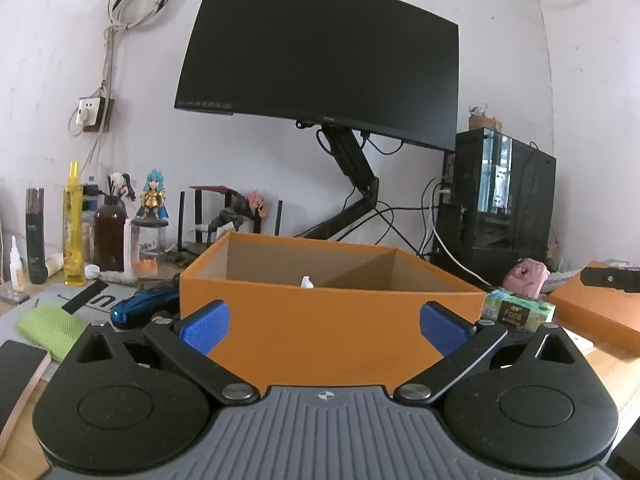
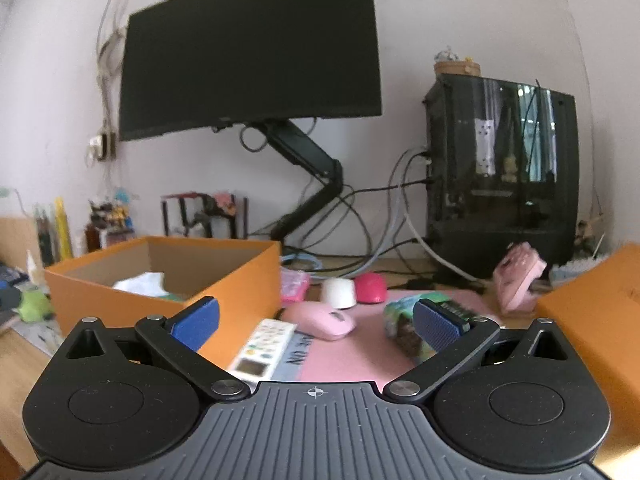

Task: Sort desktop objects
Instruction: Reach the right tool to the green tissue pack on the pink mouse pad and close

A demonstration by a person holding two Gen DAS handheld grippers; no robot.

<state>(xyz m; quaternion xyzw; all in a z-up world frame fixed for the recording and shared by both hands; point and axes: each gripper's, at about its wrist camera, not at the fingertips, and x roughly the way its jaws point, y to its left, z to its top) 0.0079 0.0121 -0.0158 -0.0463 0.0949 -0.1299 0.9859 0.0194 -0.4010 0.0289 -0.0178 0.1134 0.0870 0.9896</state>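
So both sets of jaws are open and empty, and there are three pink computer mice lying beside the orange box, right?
Not quite. In the right wrist view only two of the mice beside the orange box are pink; the third mouse is white. The rest holds: both the left gripper and right gripper are open and empty.

Soft, even daylight fills both views, with only faint shadows. Window reflections glare on the glass computer case at 3 o'clock. The left view is sharp; the right view is motion-blurred, worst on the monitor. Fisheye curvature bends the edges, corners vignetted black.
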